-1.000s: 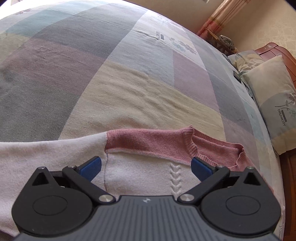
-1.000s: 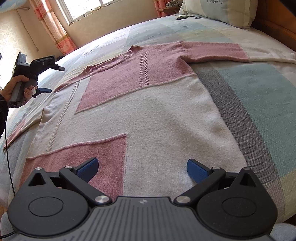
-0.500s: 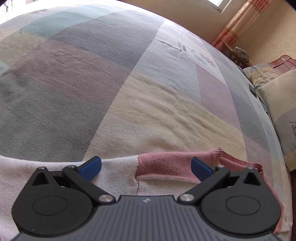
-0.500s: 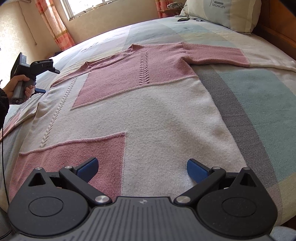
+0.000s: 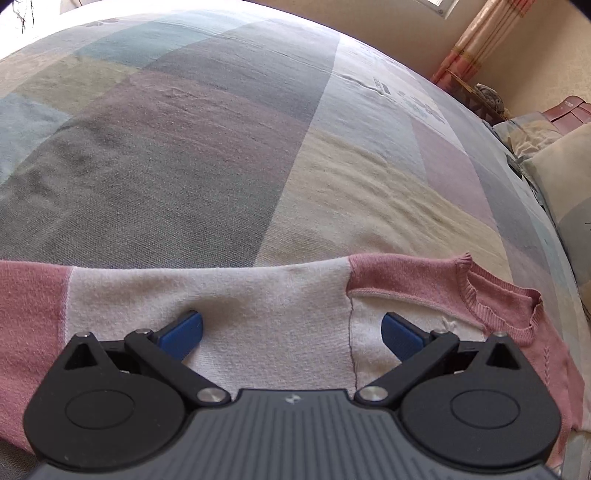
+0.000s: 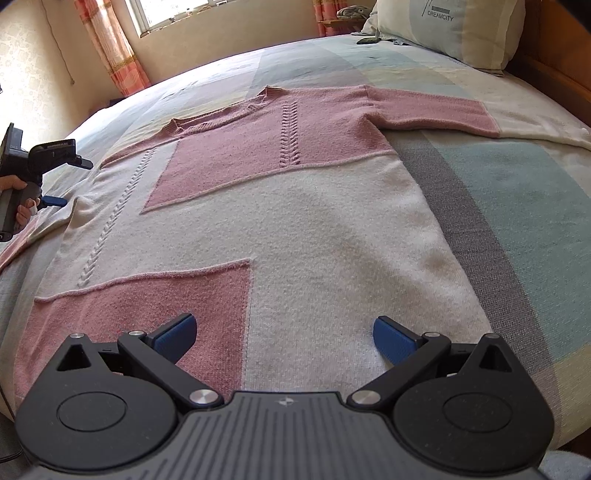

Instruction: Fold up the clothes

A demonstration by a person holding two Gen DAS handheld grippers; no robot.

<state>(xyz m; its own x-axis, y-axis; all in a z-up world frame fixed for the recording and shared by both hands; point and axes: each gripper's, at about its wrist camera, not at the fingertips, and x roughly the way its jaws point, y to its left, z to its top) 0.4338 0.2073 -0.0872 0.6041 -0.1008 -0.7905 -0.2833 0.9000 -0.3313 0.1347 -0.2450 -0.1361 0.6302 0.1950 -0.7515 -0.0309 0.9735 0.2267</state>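
Right gripper (image 6: 282, 338): jaws wide apart, nothing between them, hovering over the sweater's hem near the foot edge of the bed (image 6: 517, 229).

Left gripper (image 5: 291, 330): jaws also apart and empty, low over the sweater's left sleeve where it joins the shoulder, by the bed's left edge.

Sweater (image 6: 295, 206): pink-and-cream knit, lying spread flat and face up across the bed, hem nearest, collar (image 6: 221, 114) farther, right sleeve (image 6: 436, 110) stretched toward the pillow (image 6: 454, 29) at the head end. No fold visible.

Handling, my read: soft, limp, light, stretchy. It'll drape and sag from any single pinch, and knit on bedsheet should drag rather than slide. Best pinched at firmer spots: shoulder seam, ribbed collar, cuff, hem corners. Take both layers together, or the front will peel off the back.
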